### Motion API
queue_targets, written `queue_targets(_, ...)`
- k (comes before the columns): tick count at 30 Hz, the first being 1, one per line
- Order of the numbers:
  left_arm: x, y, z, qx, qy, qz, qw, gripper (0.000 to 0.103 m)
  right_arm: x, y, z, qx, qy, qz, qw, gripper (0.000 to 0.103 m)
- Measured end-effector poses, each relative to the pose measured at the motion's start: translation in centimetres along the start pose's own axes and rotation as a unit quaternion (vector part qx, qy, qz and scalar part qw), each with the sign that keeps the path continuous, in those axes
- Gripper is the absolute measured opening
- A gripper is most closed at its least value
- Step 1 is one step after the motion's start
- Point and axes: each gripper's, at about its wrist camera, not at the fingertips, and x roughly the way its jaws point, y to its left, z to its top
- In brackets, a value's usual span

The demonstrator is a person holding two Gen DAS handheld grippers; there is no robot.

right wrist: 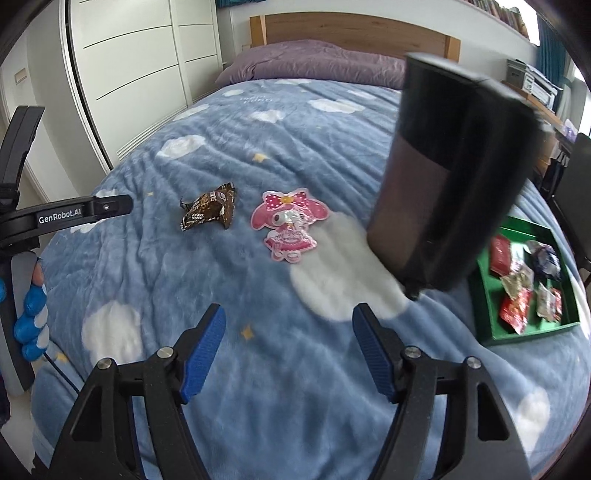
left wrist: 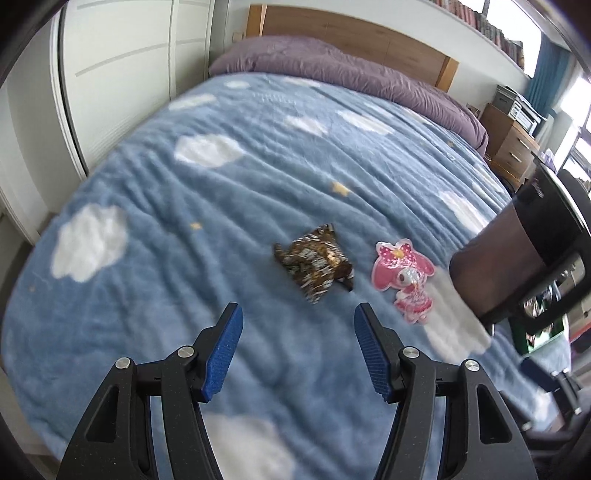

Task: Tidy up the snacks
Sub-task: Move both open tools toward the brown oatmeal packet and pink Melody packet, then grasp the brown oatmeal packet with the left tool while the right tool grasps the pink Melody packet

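Note:
A brown crinkled snack packet point(left wrist: 313, 264) point(right wrist: 209, 211) lies on the blue cloud blanket point(left wrist: 184, 229). Beside it to the right lies a pink cartoon-girl shaped packet point(left wrist: 404, 277) point(right wrist: 290, 224). My left gripper point(left wrist: 297, 350) is open and empty, hovering just short of the brown packet. My right gripper point(right wrist: 288, 350) is open and empty, nearer than the pink packet. A green tray point(right wrist: 493, 310) with several snack packets sits on the bed at the right. A dark cylinder point(right wrist: 450, 173) stands between the pink packet and the tray.
Purple pillows point(right wrist: 314, 62) and a wooden headboard point(right wrist: 354, 29) are at the far end. White wardrobe doors point(right wrist: 129, 62) stand to the left. A wooden drawer unit point(left wrist: 511, 146) is at the far right. The left gripper's body point(right wrist: 55, 216) shows at the right wrist view's left edge.

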Motion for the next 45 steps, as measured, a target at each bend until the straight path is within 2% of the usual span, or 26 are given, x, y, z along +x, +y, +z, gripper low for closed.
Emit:
queue_targets(8,6.6,-1.9,3.0,-0.025,0.041,0.012,0.9988,0.057,6.2,-0.4,3.2,0.014,0.021,0.017,1.000,0.101)
queue_targets(14,10.3,-1.8,3.6,-0.049,0.073,0.021,0.9959,0.057,10.2,-0.9,4.5,0.027,0.041,0.024,0.999,0.101)
queue_targets(28,14.7,-1.4,4.0,-0.071,0.100,0.027,0.9921,0.062,16.1,-1.1,6.2,0.033,0.072,0.022,0.997,0.101)
queue_targets(37,16.1,-2.0,4.7,-0.053,0.100,0.035,0.9930,0.062,17.8,-0.3,7.1,0.011,0.074,0.010,0.997,0.100)
queue_targets(39,16.4,-2.2,4.8,-0.044,0.099,0.042,0.9933,0.063,18.0,-0.2,7.2,0.010,0.073,0.014,0.997,0.089)
queue_targets(41,16.6,-2.5,4.8,-0.035,0.098,0.048,0.9934,0.063,18.1,-0.3,7.2,0.010,0.073,0.017,0.997,0.070)
queue_targets(44,16.9,-2.8,4.8,-0.028,0.098,0.055,0.9932,0.063,18.0,-0.6,7.2,0.013,0.070,0.028,0.997,0.054)
queue_targets(45,16.9,-2.8,4.8,-0.027,0.099,0.057,0.9931,0.063,17.9,-0.8,7.2,0.016,0.069,0.031,0.997,0.053)
